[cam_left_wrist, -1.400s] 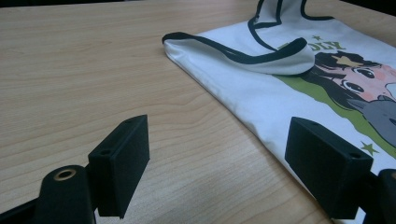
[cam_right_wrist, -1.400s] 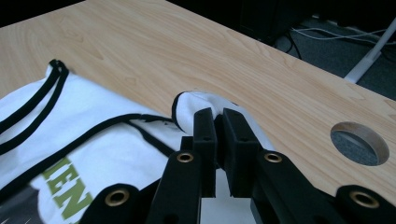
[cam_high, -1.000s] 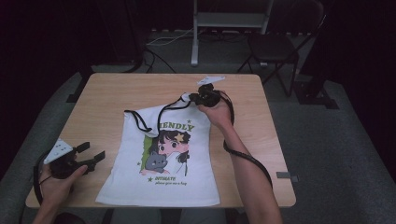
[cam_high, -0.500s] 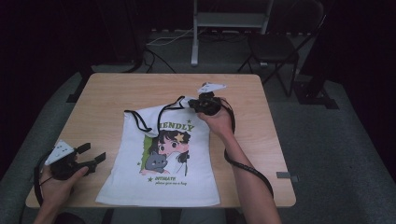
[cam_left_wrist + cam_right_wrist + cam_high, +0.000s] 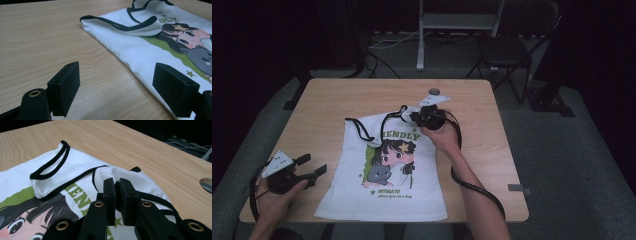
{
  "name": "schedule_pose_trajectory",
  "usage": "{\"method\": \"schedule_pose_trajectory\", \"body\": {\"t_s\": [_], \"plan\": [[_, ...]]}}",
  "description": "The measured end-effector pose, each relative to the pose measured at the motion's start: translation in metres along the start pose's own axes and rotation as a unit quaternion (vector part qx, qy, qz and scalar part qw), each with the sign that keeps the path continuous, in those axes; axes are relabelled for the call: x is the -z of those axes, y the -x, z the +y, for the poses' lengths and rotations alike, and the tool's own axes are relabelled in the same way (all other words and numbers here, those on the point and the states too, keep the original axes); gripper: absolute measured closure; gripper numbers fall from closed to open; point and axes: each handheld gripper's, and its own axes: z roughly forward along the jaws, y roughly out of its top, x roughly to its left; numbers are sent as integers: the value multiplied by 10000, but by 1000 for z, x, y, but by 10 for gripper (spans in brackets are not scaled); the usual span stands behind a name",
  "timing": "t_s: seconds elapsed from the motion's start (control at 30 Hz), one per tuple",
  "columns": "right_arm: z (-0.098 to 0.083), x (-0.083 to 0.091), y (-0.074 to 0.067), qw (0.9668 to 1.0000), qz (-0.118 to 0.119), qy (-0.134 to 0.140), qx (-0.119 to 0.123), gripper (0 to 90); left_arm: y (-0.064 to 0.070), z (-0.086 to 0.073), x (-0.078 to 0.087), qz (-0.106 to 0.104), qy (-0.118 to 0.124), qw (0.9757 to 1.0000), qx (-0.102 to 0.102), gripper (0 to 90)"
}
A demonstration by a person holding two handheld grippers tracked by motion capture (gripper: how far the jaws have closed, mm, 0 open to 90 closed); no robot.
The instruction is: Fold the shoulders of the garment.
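A white tank top point(image 5: 387, 175) with black trim and a cartoon girl print lies flat on the wooden tabletop point(image 5: 327, 100), its hem toward the person's edge. The right claw point(image 5: 416, 116) sits at the top's upper right corner, its jaws pinched together on a bunched fold of white cloth by the shoulder strap point(image 5: 120, 173). The left claw point(image 5: 314, 167) rests just off the top's lower left side, jaws standing wide with nothing between them.

The right claw view shows the cloth caught between the black jaws and the looped neckline point(image 5: 50, 162) beyond. The left claw view shows bare wood between its pads point(image 5: 66, 87) and the top's side edge point(image 5: 120, 52) just ahead, with a grey cat point(image 5: 200, 56) in the print.
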Motion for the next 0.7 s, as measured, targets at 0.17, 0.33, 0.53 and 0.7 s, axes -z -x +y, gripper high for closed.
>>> {"method": "schedule_pose_trajectory", "body": {"t_s": [0.17, 0.33, 0.53, 0.7], "plan": [[-1, 3, -5, 10000, 0, -29, 41, 841, 0, 0, 0, -3, 1, 10000, -17, 215], [-6, 4, -13, 9999, 33, -79, 119, 839, 1, 0, 0, -5, -7, 10000, -18, 215], [-13, 7, -21, 9998, 62, -82, 184, 838, 1, 0, 0, 8, -11, 10000, -25, 215], [-19, 7, -29, 9995, 109, -150, 248, 837, 2, 0, 0, 16, -23, 10000, -53, 215]]}}
